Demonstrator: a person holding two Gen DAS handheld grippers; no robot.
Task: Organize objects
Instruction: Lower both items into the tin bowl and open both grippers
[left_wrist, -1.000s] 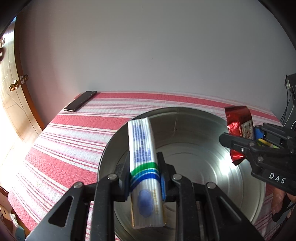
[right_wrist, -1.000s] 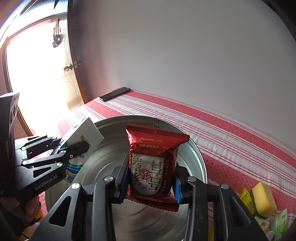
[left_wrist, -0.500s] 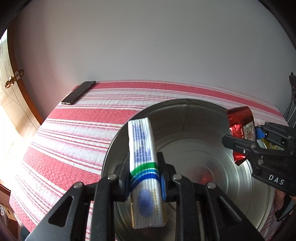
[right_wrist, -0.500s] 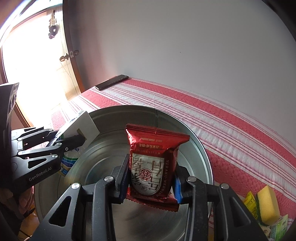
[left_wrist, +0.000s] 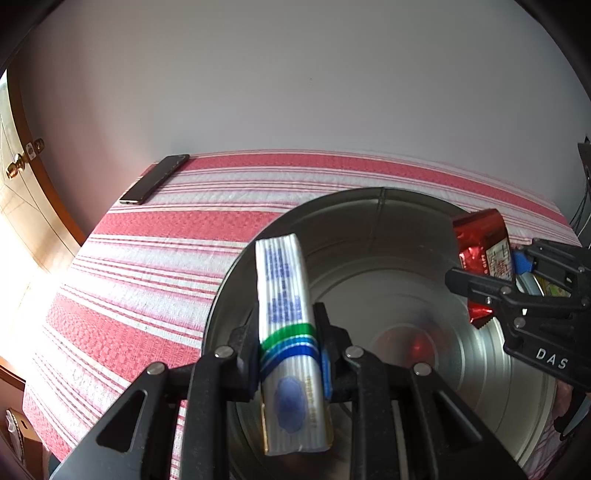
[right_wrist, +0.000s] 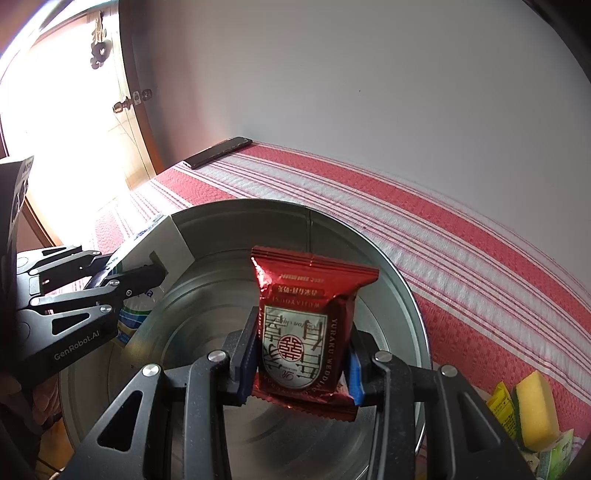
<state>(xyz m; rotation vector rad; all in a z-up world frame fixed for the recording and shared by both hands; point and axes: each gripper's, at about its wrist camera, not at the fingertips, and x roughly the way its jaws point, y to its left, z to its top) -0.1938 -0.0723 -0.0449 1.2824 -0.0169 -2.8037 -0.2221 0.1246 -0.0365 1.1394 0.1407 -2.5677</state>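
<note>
My left gripper (left_wrist: 286, 339) is shut on a white tissue pack (left_wrist: 286, 321) with blue and green bands, held upright over the left inner edge of a round metal tin (left_wrist: 406, 236). My right gripper (right_wrist: 301, 347) is shut on a red snack packet (right_wrist: 306, 321) and holds it above the tin (right_wrist: 369, 258). The right gripper (left_wrist: 491, 280) with the red packet (left_wrist: 480, 251) shows at the right of the left wrist view. The left gripper (right_wrist: 147, 271) with the tissue pack (right_wrist: 166, 240) shows at the left of the right wrist view.
The tin stands on a red and white striped cloth (left_wrist: 155, 258). A dark phone (left_wrist: 153, 179) lies at the far left corner by the wall. A yellow sponge (right_wrist: 532, 410) and small packets (right_wrist: 502, 410) lie at the right. A wooden door (right_wrist: 136, 110) is at the left.
Both grippers have moved further over the tin with their loads. The tin now sits lower and more to the right in the left wrist view. Both grips are unchanged.
</note>
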